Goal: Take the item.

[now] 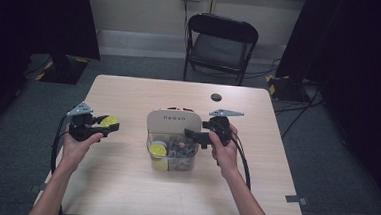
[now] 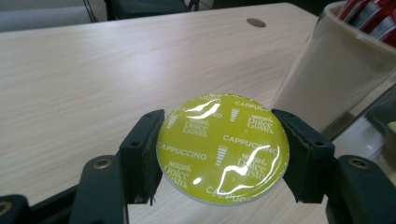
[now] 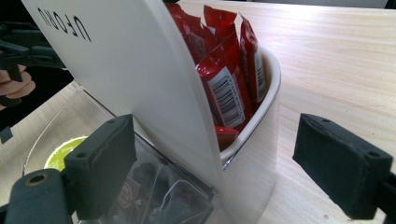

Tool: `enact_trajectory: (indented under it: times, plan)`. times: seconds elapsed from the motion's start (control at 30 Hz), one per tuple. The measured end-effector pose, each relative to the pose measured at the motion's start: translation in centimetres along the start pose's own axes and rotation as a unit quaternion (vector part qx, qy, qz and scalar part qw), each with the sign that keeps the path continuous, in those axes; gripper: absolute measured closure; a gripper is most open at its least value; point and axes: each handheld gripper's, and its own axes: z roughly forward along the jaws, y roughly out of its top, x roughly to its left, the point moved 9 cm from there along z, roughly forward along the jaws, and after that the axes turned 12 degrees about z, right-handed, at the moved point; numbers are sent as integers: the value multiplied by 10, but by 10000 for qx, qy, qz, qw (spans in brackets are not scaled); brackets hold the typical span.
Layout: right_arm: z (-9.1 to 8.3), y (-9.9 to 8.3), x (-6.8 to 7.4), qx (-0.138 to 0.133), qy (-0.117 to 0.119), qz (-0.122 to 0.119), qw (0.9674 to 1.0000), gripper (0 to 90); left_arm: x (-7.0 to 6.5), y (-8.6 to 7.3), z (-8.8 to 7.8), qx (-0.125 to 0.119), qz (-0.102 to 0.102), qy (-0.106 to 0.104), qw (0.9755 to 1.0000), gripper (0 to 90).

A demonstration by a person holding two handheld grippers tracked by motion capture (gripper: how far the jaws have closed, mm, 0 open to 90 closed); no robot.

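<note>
Left gripper (image 1: 108,125), at the left of the table (image 1: 123,183), has its jaws pinched on a yellow-green coffee capsule (image 2: 222,147); in the left gripper view the foil lid faces the camera, clamped at its rim by a pad on either side and held above the bare wood. The capsule sits well apart from the organiser at the table's middle, so it reads as lifted and in transit.

Further right stands that organiser: a clear compartment (image 1: 173,154) at the front with a cream tub (image 3: 261,140) behind it. Another yellow-green capsule (image 1: 158,149) lies in the near-left part of the clear compartment, next to darker items too small to tell apart. Red sachets (image 3: 224,70) stand upright in the cream tub.

At the right, the right gripper (image 1: 193,135) has its jaws spread wide, one on each side of the organiser's wall without pressing on it, probably there to steady it.

Judging from this, the pick is done; what remains is setting the held capsule down, whether on the table or in the organiser cannot be told, and letting go.
</note>
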Motion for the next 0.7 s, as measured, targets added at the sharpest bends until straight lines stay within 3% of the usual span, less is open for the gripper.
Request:
enact_trajectory:
  times: [0.07,0.33,0.7]
  plan:
    - [1,-1,0,18,-6,-10,10000,125,3,-10,7,166,-10,4,9999,381]
    - [1,-1,0,19,-1,-11,10000,124,9,-28,20,314,-189,-11,9993,381]
    - [2,-2,-1,52,-6,3,10000,115,3,-43,39,679,-85,-137,9976,381]
